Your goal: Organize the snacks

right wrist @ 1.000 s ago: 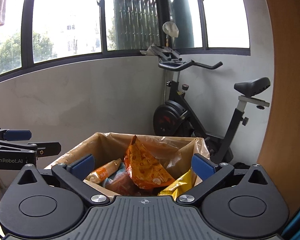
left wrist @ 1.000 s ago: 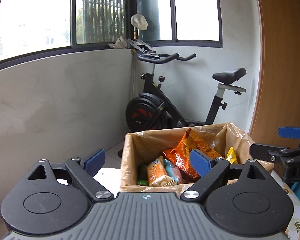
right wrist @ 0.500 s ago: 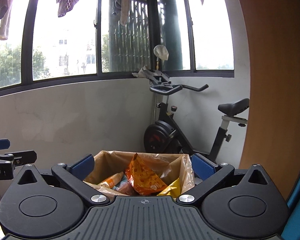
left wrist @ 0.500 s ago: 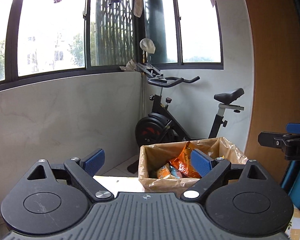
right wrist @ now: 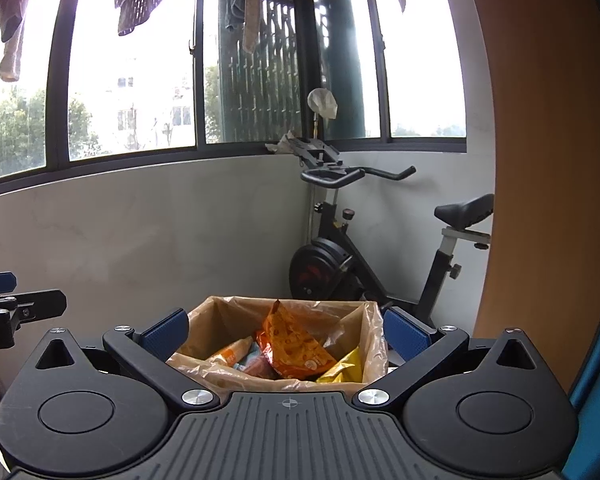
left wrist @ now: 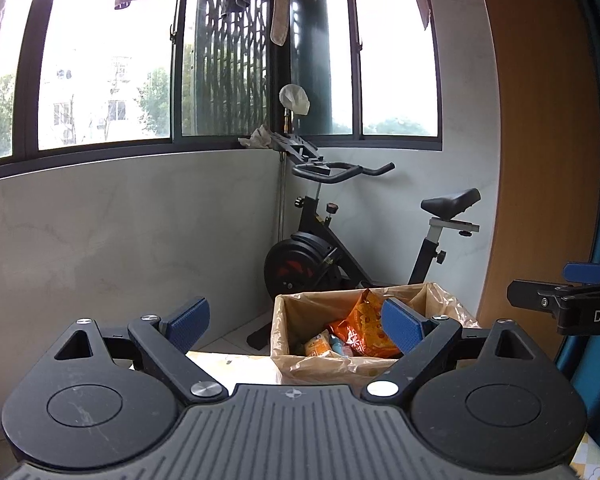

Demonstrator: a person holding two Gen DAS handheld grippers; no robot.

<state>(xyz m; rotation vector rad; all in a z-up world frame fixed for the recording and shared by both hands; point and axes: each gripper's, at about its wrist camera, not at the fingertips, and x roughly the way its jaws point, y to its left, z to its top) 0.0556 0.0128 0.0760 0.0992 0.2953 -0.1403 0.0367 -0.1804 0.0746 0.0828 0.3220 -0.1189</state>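
Both grippers have drawn up and back from the lined box [right wrist: 370, 344], which now looks smaller and farther than a second ago. The left gripper [left wrist: 296, 322] and right gripper [right wrist: 286, 330] hold nothing, fingers spread. The snacks, the orange bag [right wrist: 290, 350] among them, lie inside the box, so the sorting looks about done.

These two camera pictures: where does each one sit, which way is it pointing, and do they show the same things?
Left wrist view: sits on the left gripper, looking forward along its open fingers at the lined snack box; the right gripper pokes in at the right edge.
Right wrist view: sits on the right gripper, open too, facing the same snack box; the left gripper shows at the left edge.
Shared: the box with its orange snack bag, the exercise bike and the windows.
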